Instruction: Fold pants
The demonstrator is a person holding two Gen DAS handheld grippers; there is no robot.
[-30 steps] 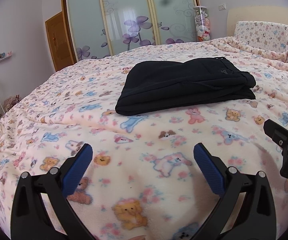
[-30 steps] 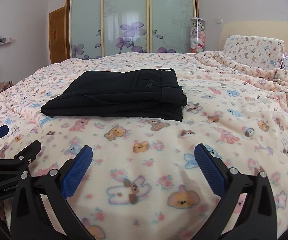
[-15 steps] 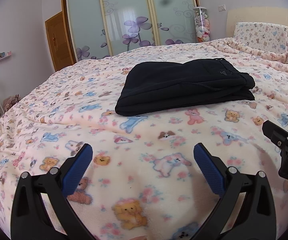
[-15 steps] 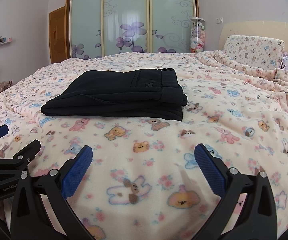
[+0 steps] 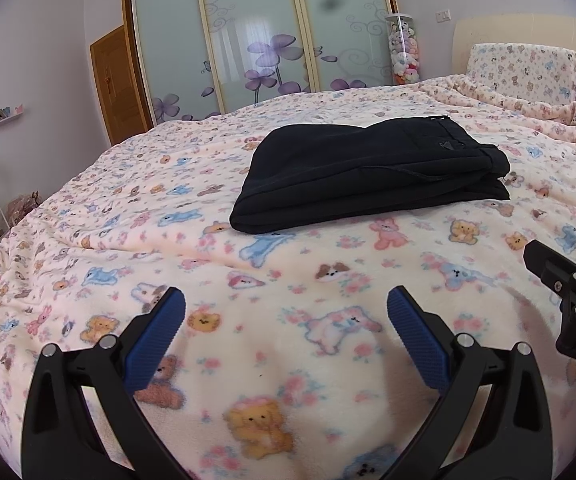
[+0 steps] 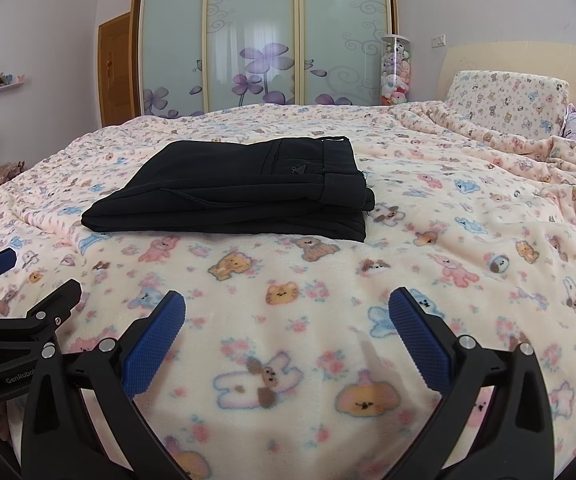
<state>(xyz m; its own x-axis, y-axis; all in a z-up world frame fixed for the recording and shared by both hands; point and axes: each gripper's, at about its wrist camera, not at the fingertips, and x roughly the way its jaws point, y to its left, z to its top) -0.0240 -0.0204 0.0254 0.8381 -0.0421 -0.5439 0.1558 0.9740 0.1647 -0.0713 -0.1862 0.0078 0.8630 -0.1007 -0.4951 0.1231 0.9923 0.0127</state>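
Lying on the bed (image 5: 88, 200), the black pants (image 5: 367, 172) are already folded into a compact stack, long axis across both views. The left gripper (image 5: 286, 320) and right gripper (image 6: 288, 320) stand wide and empty, well before the pants; neither seems clearly nearer.

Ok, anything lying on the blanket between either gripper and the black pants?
Nothing visible. Only bare printed blanket separates the open right gripper and open left gripper from the folded black pants. Both grippers sit short of them, holding nothing.
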